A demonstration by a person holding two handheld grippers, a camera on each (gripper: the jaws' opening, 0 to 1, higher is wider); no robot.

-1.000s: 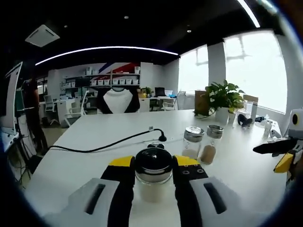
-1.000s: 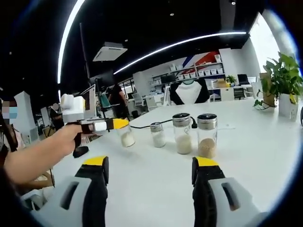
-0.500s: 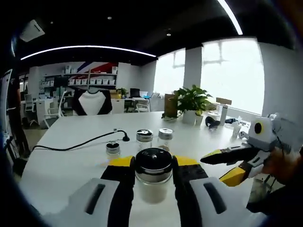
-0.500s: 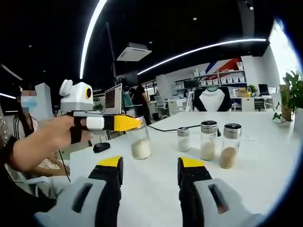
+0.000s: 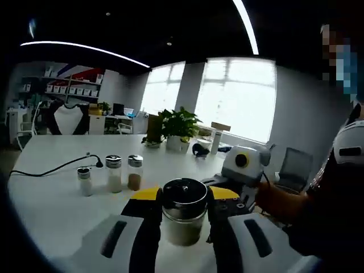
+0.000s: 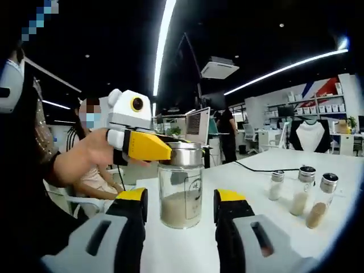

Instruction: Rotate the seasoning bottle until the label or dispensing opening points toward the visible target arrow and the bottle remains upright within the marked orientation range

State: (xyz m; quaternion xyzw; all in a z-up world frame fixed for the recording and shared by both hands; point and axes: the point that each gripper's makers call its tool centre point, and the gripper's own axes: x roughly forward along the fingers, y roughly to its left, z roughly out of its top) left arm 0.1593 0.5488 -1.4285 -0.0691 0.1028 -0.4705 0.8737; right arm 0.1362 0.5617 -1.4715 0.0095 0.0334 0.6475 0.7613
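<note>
A clear glass seasoning bottle (image 5: 183, 219) with a silver lid and white powder stands upright between my left gripper's (image 5: 183, 196) yellow-tipped jaws, which are shut on its neck. In the right gripper view the same bottle (image 6: 181, 193) shows a printed label facing the camera. There the left gripper (image 6: 162, 151), held by a person's hand, clamps it under the lid. My right gripper (image 6: 179, 207) is open, its jaws standing on either side of the bottle's base without touching it. The right gripper (image 5: 219, 183) comes in close from the right in the left gripper view.
Three small seasoning bottles (image 5: 114, 173) stand in a row on the white table (image 5: 45, 210), also seen as bottles (image 6: 301, 190) at the right. A black cable (image 5: 51, 168) crosses the table. A potted plant (image 5: 177, 128) stands farther back. A seated person (image 6: 94, 170) is behind.
Both hands have come together: the left gripper carried the bottle toward the right gripper, whose open jaws now flank it. The row of bottles has slid left in the left gripper view.
</note>
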